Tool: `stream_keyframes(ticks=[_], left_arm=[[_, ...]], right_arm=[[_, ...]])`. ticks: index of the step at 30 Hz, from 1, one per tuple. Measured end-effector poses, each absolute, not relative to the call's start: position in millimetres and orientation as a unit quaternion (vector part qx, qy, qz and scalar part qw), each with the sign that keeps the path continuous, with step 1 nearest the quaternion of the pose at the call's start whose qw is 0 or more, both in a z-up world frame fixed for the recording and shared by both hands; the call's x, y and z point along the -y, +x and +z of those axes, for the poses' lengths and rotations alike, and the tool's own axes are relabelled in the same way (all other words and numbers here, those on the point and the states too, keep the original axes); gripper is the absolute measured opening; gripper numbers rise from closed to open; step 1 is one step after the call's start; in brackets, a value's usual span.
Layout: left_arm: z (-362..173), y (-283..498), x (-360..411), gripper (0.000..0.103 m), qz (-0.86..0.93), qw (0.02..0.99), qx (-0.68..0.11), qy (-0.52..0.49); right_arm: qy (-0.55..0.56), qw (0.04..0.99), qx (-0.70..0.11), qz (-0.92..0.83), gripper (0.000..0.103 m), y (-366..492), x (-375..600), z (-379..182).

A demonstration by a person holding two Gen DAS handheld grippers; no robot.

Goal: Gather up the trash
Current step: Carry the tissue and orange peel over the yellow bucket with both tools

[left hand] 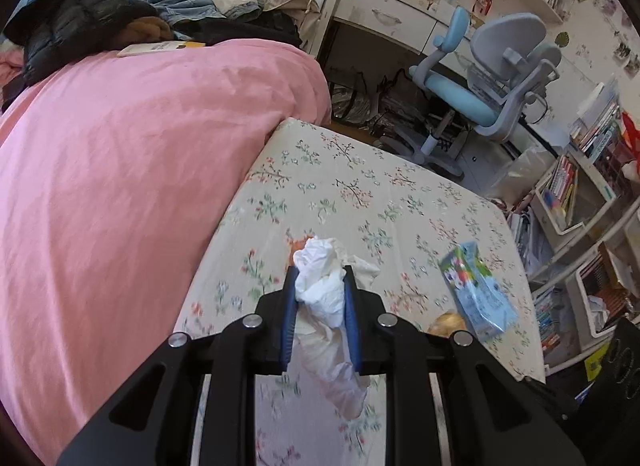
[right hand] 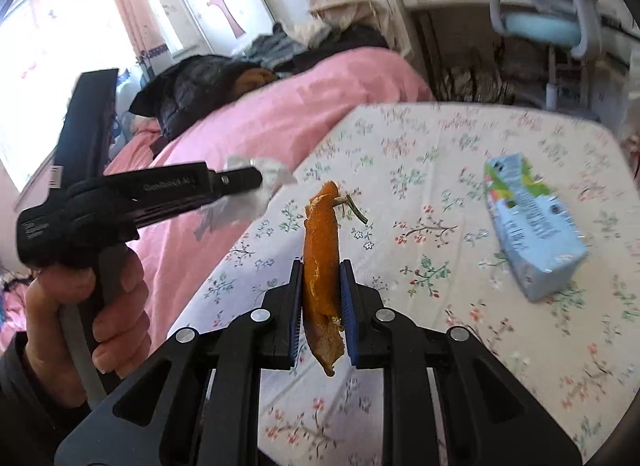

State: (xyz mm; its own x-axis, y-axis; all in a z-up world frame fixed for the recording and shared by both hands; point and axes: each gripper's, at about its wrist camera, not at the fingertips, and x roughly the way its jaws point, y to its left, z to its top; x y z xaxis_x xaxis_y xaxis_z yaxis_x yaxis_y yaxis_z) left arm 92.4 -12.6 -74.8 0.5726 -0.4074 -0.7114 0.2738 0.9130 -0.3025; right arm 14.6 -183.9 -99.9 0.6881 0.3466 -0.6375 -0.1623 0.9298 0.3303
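Pinching crumpled tissue, left tool holds it above the floral bed sheet; soft, light, any fold grips. Right tool clamps limp orange peel mid-length. Light, crushable carton lies on the sheet; grab across narrow sides.

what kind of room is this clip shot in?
Most likely a child's bedroom: a bed with a pink duvet and floral sheet, a blue desk chair at a cluttered study desk, and shelves of books along the wall.
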Motion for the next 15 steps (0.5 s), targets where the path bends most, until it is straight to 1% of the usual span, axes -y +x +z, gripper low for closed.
stream_keyframes(ticks=[4, 10, 13, 15], left_arm=[[-74.4, 78.1, 5.9, 0.022, -0.193, 0.884, -0.419, -0.078], [-73.0, 53.2, 6.9, 0.022, -0.198, 0.887, -0.412, -0.067], [-74.3, 42.1, 8.2, 0.022, -0.203, 0.886, -0.411, -0.062], [-75.9, 35.0, 9.3, 0.022, -0.206, 0.886, -0.412, -0.060]], right_arm=[[0.122, 0.919, -0.351, 0.135, 0.017, -16.4, 182.2, -92.2], [0.131, 0.915, -0.351, 0.147, 0.017, -51.8, 181.2, -92.3], [0.188, 0.899, -0.348, 0.190, 0.017, -66.1, 187.9, -91.3], [0.260, 0.869, -0.348, 0.236, 0.017, -74.3, 197.6, -95.3]])
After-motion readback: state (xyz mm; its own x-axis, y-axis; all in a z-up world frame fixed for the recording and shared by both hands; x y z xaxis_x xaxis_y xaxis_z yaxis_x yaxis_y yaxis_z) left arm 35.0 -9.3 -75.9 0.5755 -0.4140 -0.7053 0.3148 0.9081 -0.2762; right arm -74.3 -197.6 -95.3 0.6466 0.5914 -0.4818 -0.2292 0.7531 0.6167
